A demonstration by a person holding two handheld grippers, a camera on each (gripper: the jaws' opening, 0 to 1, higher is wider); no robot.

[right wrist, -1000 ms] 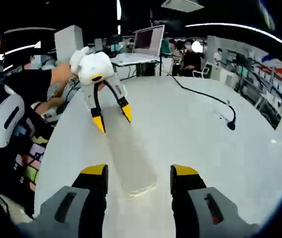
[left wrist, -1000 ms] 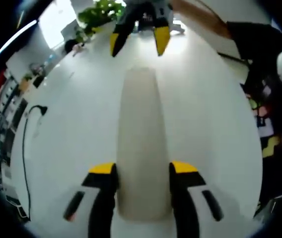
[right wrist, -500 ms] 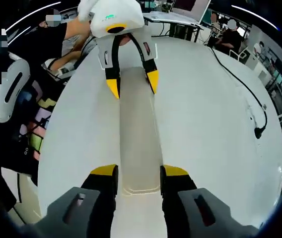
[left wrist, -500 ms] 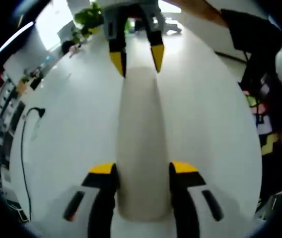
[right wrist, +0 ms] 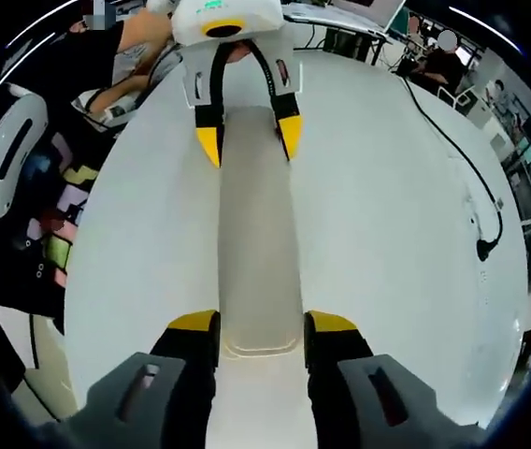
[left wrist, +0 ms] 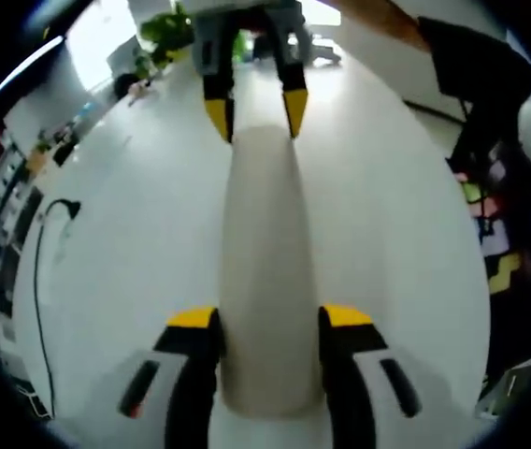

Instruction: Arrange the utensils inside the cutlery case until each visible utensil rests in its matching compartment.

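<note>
right tongs (right wrist: 258, 329) now closed in, l+r tongs (left wrist: 267, 323) clamping cutlery case (right wrist: 256, 243) ends.

The cutlery case (left wrist: 264, 271) lies lengthwise on the counter (left wrist: 135, 234), its near end between the left gripper (left wrist: 271, 323) fingers (left wrist: 193, 327) and its far end between the right gripper (right wrist: 258, 329) fingers (right wrist: 334, 327). A cable (right wrist: 452, 150) lies on the counter well apart from it.
</note>
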